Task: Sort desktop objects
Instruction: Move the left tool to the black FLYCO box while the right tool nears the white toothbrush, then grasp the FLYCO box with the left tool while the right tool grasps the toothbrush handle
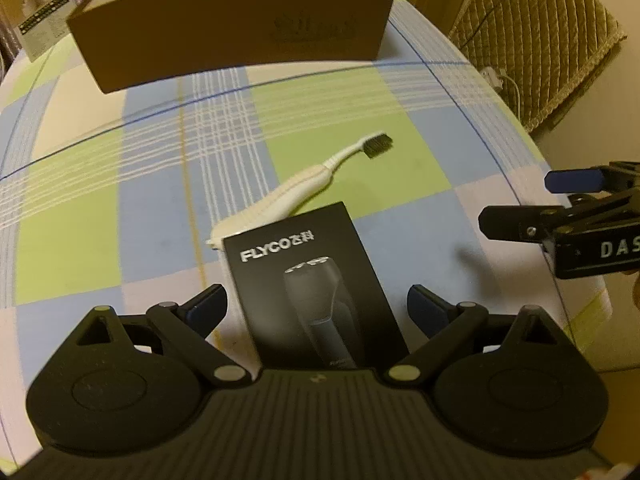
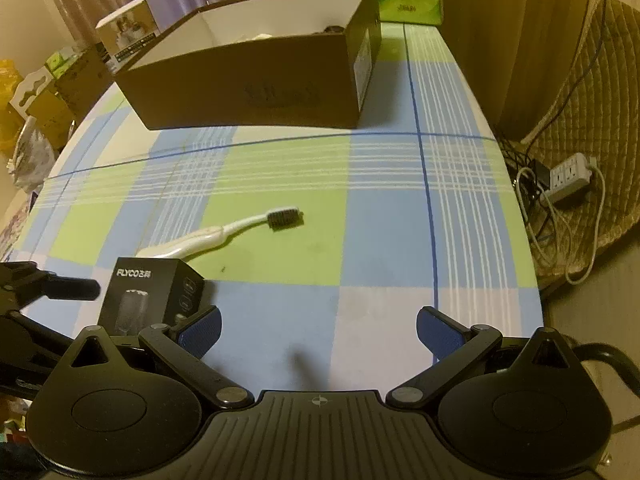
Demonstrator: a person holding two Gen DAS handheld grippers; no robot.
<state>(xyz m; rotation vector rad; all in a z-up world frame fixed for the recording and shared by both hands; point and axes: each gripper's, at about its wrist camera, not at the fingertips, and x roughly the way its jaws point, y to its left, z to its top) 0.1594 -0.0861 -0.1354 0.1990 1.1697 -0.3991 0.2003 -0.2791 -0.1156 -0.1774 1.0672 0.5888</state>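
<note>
Black shaver box (image 1: 308, 280) upright near the front edge of the surface (image 1: 120, 184), framed between the spread fingers of the left hand-held gripper (image 1: 318, 306), not yet clamped. White toothbrush (image 1: 304, 184) flat just behind it, handle end touching or nearly touching the box, bristles toward the far edge. Brown cardboard box (image 2: 256, 80) open at the far edge, already holding a few items, hard to identify. Right hand-held gripper (image 2: 318, 334) wide open, empty, over bare cloth near the front right corner. Judged partway done: shaver box and toothbrush left to sort.

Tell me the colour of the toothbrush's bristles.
Black, on a white toothbrush; bristles show best in the right wrist view.
</note>
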